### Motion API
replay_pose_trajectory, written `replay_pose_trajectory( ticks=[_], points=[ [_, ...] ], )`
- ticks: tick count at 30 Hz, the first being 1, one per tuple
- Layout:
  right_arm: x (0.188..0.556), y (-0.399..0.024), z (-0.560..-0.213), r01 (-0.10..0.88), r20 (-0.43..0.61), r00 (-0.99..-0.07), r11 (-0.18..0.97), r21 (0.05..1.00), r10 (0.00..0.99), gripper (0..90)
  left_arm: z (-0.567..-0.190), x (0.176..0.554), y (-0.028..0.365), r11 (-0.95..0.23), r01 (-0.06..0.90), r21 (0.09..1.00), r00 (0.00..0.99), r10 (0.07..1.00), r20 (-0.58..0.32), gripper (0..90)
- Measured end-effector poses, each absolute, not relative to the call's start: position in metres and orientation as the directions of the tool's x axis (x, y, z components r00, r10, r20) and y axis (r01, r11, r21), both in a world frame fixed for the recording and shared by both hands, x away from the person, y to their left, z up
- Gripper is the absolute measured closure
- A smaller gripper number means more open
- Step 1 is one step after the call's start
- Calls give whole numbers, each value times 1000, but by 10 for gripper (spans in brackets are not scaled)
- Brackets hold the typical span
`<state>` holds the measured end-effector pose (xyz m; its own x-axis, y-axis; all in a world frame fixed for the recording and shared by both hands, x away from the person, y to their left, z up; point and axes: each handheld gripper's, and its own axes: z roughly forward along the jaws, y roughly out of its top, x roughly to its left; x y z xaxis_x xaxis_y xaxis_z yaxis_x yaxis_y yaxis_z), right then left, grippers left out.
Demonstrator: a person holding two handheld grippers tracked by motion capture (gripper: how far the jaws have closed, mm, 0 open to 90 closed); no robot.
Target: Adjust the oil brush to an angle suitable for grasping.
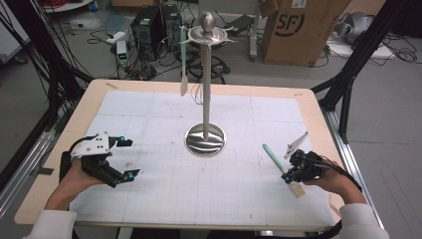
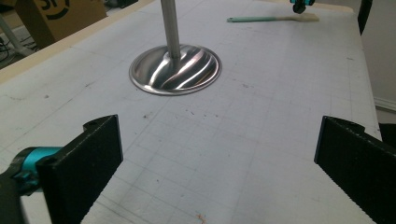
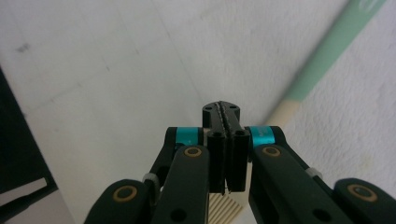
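Observation:
A steel hook stand (image 1: 205, 94) rises from a round base (image 2: 175, 70) in the middle of the white mat. One green-handled spatula (image 1: 183, 55) hangs from a hook at its top. A second green-handled spatula (image 1: 272, 157) lies flat on the mat at the right, its beige head toward the front edge. My right gripper (image 1: 288, 176) hovers just over that spatula's head end, jaws pressed together with nothing between them. In the right gripper view the spatula (image 3: 327, 56) runs behind the shut tips (image 3: 221, 109). My left gripper (image 1: 128, 158) rests at the left, jaws wide open and empty (image 2: 219, 158).
The white gridded mat (image 1: 164, 189) covers a wooden table (image 1: 318, 124). Beyond the far edge the floor holds a cardboard box (image 1: 298, 30), computer cases (image 1: 149, 27) and cables. Black frame legs (image 1: 348, 89) stand at both sides.

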<state>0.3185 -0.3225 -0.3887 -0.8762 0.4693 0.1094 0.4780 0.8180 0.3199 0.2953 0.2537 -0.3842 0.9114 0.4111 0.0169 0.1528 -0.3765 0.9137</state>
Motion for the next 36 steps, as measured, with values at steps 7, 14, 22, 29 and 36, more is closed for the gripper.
replay_pose_trajectory(
  ticks=[7,14,22,29,36],
  points=[
    [326,-312,-365,451,99,-888,812,369,448,892,-384,295,254,-376,155,913,911,412,15,17],
    [335,-305,-344,445,76,-886,793,416,458,892,-383,294,254,-374,151,915,913,409,16,17],
    [343,-297,-322,421,67,-893,777,467,444,892,-383,294,254,-377,151,914,913,407,17,17],
    [352,-294,-308,408,45,-892,759,507,449,892,-383,294,254,-377,150,914,914,406,17,17],
    [360,-299,-310,456,63,-860,705,544,507,892,-383,294,255,-378,148,914,915,403,19,17]
  ],
)
